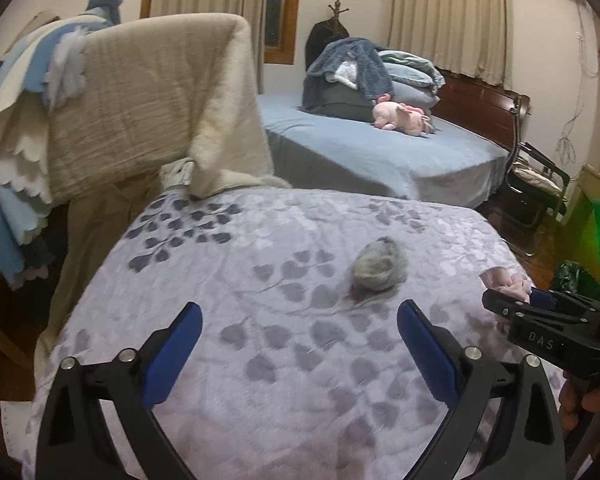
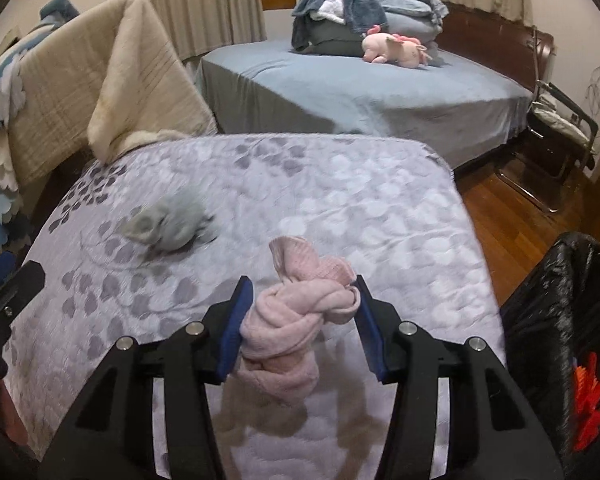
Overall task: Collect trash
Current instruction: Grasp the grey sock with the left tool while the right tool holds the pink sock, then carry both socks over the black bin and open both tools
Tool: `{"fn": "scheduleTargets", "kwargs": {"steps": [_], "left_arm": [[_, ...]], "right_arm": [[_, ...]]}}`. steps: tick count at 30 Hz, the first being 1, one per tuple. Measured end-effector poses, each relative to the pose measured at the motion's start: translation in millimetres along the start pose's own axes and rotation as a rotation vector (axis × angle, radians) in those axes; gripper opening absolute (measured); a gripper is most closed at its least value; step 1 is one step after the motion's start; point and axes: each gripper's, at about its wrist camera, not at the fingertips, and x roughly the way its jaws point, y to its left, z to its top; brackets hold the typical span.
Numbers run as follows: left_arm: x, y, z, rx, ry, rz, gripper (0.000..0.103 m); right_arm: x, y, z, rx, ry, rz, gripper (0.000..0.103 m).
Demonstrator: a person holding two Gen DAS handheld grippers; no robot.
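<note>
A: Nearest first: what does the right gripper have?

B: A pink knotted cloth bundle, pinched between its blue pads over the near edge of the bed. It looks soft and light, so it should squash rather than slip; the thick knot in the middle, where the pads sit, seems the sensible place to hold.

A: And the left gripper?

B: Jaws wide apart, nothing between them, hanging above the quilt. Just beyond it lies a grey crumpled bundle, loose on the bed. I'd judge it equally soft and light; take it across its bulk so no trailing end pulls free.

A: Any container?

B: To the right, on the floor beside the bed, a bin lined with a black bag. Something orange shows inside; the rest I cannot make out.

A: Further off?

B: A second bed with piled bedding and a pink plush toy.
</note>
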Motion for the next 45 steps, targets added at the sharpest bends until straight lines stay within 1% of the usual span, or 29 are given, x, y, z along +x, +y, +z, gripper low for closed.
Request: {"fn": "scheduleTargets", "kwargs": {"steps": [3, 7, 11, 15, 18, 19, 22, 23, 25, 26, 27, 28, 31, 36, 39, 45], "left_arm": [[15.4, -10.0, 7.2, 0.005, 0.004, -0.021, 0.092], [47.9, -27.4, 18.9, 0.032, 0.020, -0.044, 0.091], [73.5, -38.8, 27.1, 0.029, 0.039, -0.069, 0.088], [92.1, -46.3, 31.8, 0.037, 0.056, -0.071, 0.088], [108.2, -51.3, 33.0, 0.041, 0.097, -0.061, 0.086], [111.9, -52.4, 32.6, 0.037, 0.107, -0.067, 0.082], [119.5, -54.6, 30.7, 0.024, 0.127, -0.080, 0.080], [121.6, -55.7, 30.1, 0.025, 0.135, -0.083, 0.077], [126.0, -59.7, 28.9, 0.036, 0.158, -0.099, 0.062], [126.6, -61.2, 28.7, 0.039, 0.162, -0.106, 0.058], [127.0, -62.4, 28.5, 0.042, 0.165, -0.114, 0.051], [126.3, -63.7, 28.4, 0.044, 0.164, -0.121, 0.047], [121.6, -65.1, 28.4, 0.033, 0.154, -0.135, 0.043], [98.9, -69.1, 29.9, 0.034, 0.123, -0.150, 0.042], [81.7, -74.4, 31.7, 0.054, 0.112, -0.135, 0.042], [44.0, -82.8, 32.7, 0.063, 0.089, -0.134, 0.042]], "right_arm": [[2.5, -12.4, 8.5, 0.010, -0.005, -0.012, 0.049], [6.7, -28.5, 18.5, 0.023, -0.009, -0.025, 0.049], [10.9, -39.5, 23.9, 0.037, -0.009, -0.030, 0.049], [14.6, -45.9, 26.5, 0.051, -0.007, -0.025, 0.049], [16.6, -48.1, 26.4, 0.056, -0.004, -0.019, 0.049], [16.7, -48.6, 26.1, 0.058, -0.005, -0.018, 0.049], [17.1, -50.2, 25.6, 0.066, -0.005, -0.015, 0.049], [16.6, -50.4, 25.6, 0.066, -0.006, -0.016, 0.049], [15.8, -51.3, 25.3, 0.068, -0.007, -0.016, 0.049], [14.7, -52.0, 25.3, 0.071, -0.008, -0.016, 0.049], [14.3, -51.8, 24.7, 0.072, -0.009, -0.016, 0.049], [13.8, -51.9, 25.0, 0.072, -0.010, -0.015, 0.049], [10.1, -51.0, 25.5, 0.069, -0.012, -0.014, 0.049], [-1.0, -49.6, 26.8, 0.064, -0.021, -0.007, 0.049], [-12.0, -50.1, 26.4, 0.072, -0.030, -0.001, 0.049], [-41.1, -50.3, 23.8, 0.071, -0.056, 0.011, 0.049]]}}
